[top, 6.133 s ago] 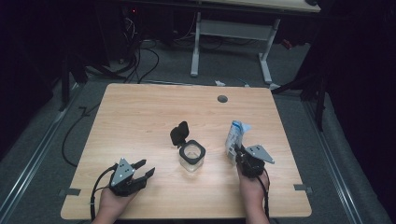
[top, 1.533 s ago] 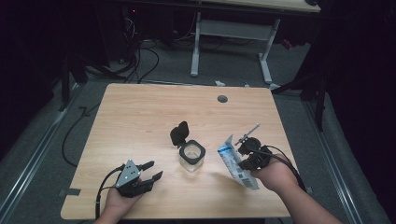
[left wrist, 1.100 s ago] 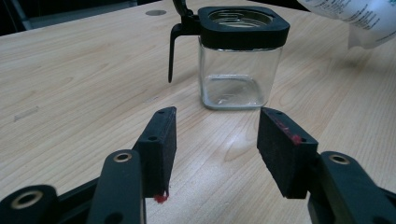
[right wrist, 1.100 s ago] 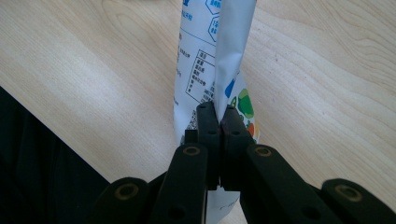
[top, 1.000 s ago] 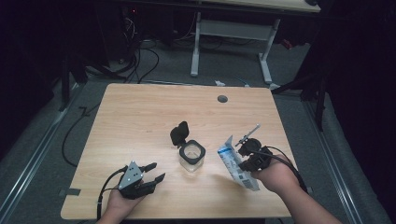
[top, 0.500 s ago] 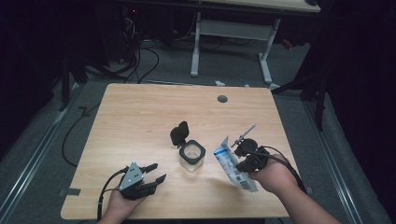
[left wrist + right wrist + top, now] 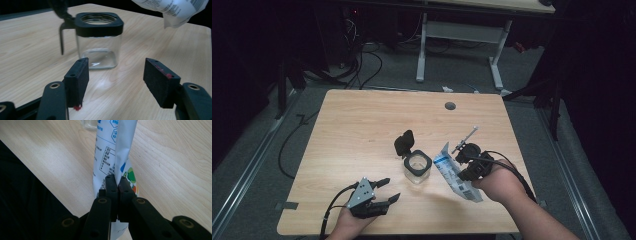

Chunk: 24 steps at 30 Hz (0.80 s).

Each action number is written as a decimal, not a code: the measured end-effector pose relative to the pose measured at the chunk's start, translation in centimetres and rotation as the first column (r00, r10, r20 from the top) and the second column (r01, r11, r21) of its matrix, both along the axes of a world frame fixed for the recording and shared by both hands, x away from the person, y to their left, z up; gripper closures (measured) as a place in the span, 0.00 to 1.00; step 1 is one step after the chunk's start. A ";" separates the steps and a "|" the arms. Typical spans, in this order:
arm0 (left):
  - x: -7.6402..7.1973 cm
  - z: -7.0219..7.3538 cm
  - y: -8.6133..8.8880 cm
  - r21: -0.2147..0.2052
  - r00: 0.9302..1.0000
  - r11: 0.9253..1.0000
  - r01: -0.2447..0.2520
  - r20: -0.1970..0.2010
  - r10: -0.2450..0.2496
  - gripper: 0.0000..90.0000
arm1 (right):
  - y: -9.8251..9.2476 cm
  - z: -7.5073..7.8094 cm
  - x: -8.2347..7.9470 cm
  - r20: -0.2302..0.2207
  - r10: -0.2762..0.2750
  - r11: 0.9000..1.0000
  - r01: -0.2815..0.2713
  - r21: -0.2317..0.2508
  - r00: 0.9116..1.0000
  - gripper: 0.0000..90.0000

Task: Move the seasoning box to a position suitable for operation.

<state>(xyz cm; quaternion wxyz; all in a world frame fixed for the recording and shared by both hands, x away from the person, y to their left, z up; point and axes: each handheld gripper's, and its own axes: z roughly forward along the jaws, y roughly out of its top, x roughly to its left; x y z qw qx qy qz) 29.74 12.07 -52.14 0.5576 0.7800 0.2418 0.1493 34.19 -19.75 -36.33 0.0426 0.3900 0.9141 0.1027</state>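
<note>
A square glass jar [image 7: 417, 169] with a black rim stands mid-table, its hinged black lid [image 7: 404, 142] flipped open behind it. A white and blue pouch [image 7: 453, 176] hangs tilted just right of the jar, and my right gripper [image 7: 462, 175] is shut on it. In the right gripper view the jaws pinch the pouch's [image 7: 107, 152] flat side seam. My left gripper [image 7: 391, 188] rests at the table's near edge, left of the jar. Its jaws have just been opening, with nothing between them. In the left gripper view [image 7: 115, 63] the jar [image 7: 98, 42] stands ahead and the pouch [image 7: 172, 10] hangs at the upper right.
A round cable hole [image 7: 450, 106] sits near the wooden table's [image 7: 362, 125] far edge. Behind the table stands another desk's white frame [image 7: 457, 35], with cables [image 7: 362, 65] on the floor. A piece of tape [image 7: 284, 206] marks the near left corner.
The right gripper has lifted the pouch a little and carried it toward the jar. The left gripper's jaws stand wider apart; the hand stays put.
</note>
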 end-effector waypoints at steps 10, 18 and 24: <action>-0.5 0.3 -4.5 -0.023 0.998 0.998 0.066 -0.009 -0.066 0.37 | 0.7 0.2 0.1 -0.010 0.017 1.000 -0.017 0.014 1.000 0.99; -0.7 0.3 -7.6 -0.006 0.994 0.994 0.108 0.013 -0.108 0.38 | 1.7 0.4 0.1 -0.004 0.040 0.999 -0.040 0.009 0.999 1.00; -0.7 0.3 -10.3 0.010 0.989 0.989 0.148 0.030 -0.148 0.35 | 2.7 0.6 0.1 -0.003 0.051 0.998 -0.051 0.022 0.999 1.00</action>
